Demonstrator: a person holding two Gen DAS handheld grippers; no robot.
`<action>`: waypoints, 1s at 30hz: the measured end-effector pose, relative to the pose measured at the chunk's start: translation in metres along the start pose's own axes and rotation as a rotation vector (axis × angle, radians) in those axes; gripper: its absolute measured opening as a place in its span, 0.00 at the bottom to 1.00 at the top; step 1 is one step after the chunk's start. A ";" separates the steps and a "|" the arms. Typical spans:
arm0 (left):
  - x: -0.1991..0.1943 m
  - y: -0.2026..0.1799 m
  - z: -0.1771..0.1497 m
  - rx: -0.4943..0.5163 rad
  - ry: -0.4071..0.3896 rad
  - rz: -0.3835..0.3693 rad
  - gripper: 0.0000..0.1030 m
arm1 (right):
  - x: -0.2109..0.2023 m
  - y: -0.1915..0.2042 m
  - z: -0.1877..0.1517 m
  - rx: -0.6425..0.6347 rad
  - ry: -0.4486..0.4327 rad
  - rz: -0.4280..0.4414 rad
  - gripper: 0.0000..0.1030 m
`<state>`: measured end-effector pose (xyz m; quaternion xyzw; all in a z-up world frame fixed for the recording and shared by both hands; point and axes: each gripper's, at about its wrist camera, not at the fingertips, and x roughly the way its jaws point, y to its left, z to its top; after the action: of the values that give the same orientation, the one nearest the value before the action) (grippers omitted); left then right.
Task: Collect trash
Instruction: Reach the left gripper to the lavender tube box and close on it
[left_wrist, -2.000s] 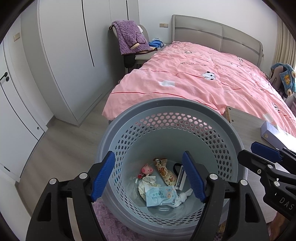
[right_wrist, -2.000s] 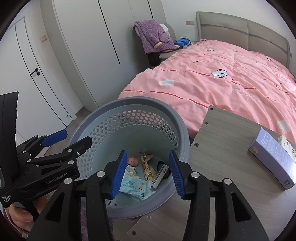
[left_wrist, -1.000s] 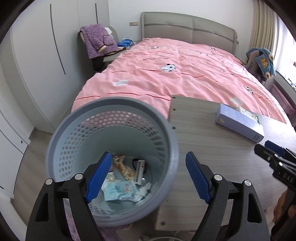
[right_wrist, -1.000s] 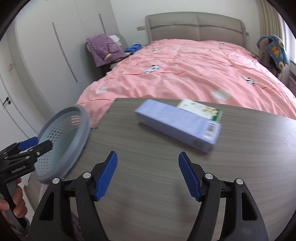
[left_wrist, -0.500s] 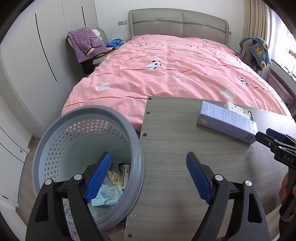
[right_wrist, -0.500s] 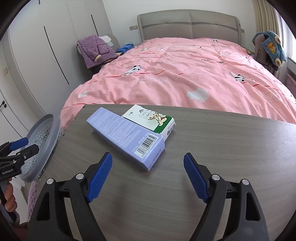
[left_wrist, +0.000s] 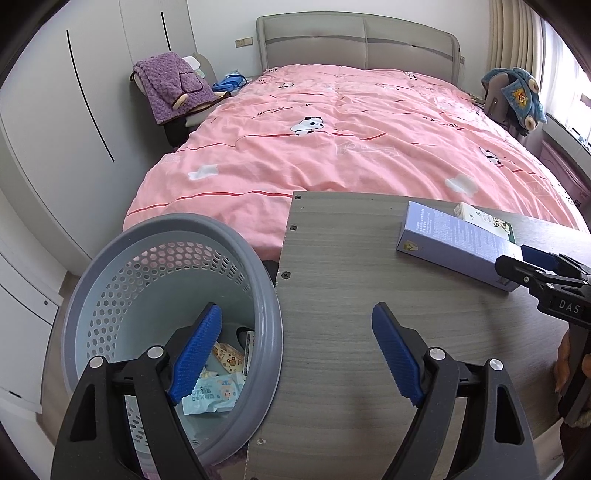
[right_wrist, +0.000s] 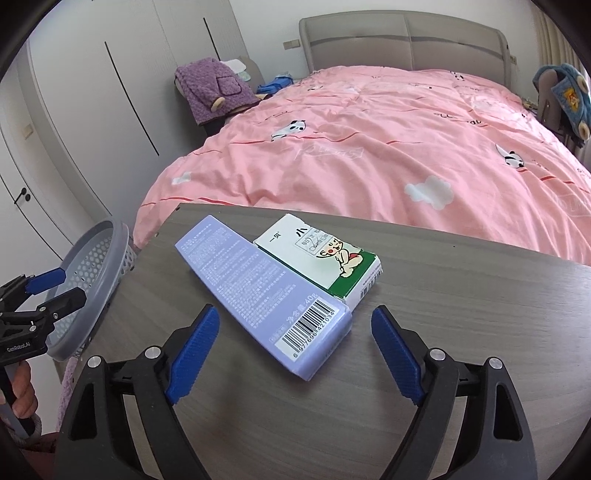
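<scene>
Grey wood-grain counter (right_wrist: 461, 314) by the pink bed (right_wrist: 369, 147); right gripper (right_wrist: 295, 354) swung from the perforated bin (right_wrist: 99, 273) to the purple box (right_wrist: 258, 291), jaws opening wide, empty; left gripper (left_wrist: 295, 354) wide too.

- Two boxes on the surface (right_wrist: 461, 314): one lilac box (right_wrist: 258, 291), one white-and-green box (right_wrist: 321, 258), touching side by side.
- One basket (left_wrist: 266, 302) beside the surface.
- Several wrappers (left_wrist: 214, 395) in the basket; exact number unclear.
- Two grippers: left gripper (left_wrist: 295, 354), right gripper (right_wrist: 293, 354).
- One bed (left_wrist: 351, 140).
</scene>
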<state>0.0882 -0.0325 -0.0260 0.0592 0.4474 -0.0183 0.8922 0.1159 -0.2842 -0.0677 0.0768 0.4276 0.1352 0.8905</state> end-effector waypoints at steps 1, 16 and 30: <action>0.000 0.000 0.000 -0.001 0.001 0.000 0.78 | 0.001 0.000 0.000 0.003 0.003 0.002 0.81; 0.001 0.006 -0.002 -0.014 0.003 0.002 0.78 | 0.004 0.018 -0.001 -0.073 0.015 0.024 0.81; -0.001 0.021 -0.002 -0.052 -0.005 0.013 0.78 | -0.006 0.065 -0.022 -0.100 0.024 0.115 0.81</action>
<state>0.0878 -0.0118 -0.0249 0.0385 0.4451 -0.0011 0.8946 0.0835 -0.2233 -0.0604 0.0550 0.4257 0.2084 0.8788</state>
